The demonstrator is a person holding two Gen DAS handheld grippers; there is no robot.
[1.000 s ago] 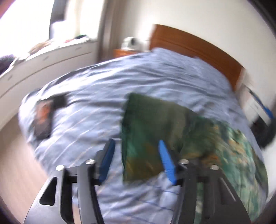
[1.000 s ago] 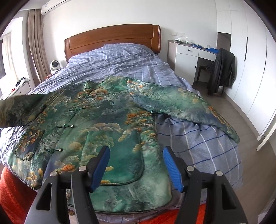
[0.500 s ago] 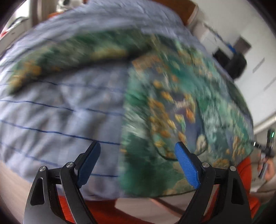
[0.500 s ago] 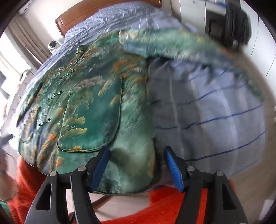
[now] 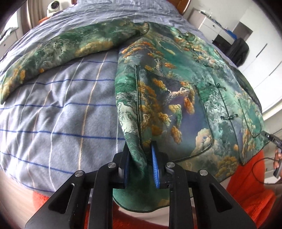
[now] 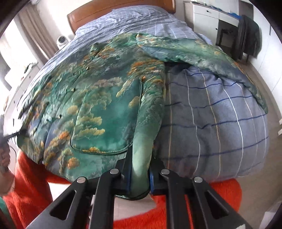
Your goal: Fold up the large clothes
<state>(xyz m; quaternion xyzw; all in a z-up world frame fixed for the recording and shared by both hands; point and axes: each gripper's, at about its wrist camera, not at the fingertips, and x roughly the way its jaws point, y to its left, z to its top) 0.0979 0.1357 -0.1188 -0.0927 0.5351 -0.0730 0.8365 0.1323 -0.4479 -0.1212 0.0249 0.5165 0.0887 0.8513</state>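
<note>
The left gripper (image 5: 141, 165) is closing on the lower left corner of the green brocade jacket (image 5: 176, 91); a bunched fold of hem sits between its blue pads (image 5: 155, 169), already pinched in. The right gripper (image 6: 140, 178) is clamped tight on the opposite hem corner, the cloth squeezed into a narrow ridge that hangs over the foot edge of the bed (image 6: 220, 123).

Outward from both grips, the jacket lies face up on the checked blue quilt, buttoned front uppermost, hem at the foot edge and collar toward the wooden headboard (image 6: 105, 12). Each sleeve is spread sideways toward its own side edge of the bed. An orange rug (image 6: 176, 214) shows below the hem.

The step looks like taking hold of the hem to fold the body up toward the collar. To do it well, both grips should catch front and back layers together, otherwise only the top panel will lift. Raising the two corners evenly, with the hem taut between them, should keep the fold line straight. The slippery fabric may slide, so a firm pinch matters before lifting. The sleeves probably need folding inward first, or they will trail outside the fold.
</note>
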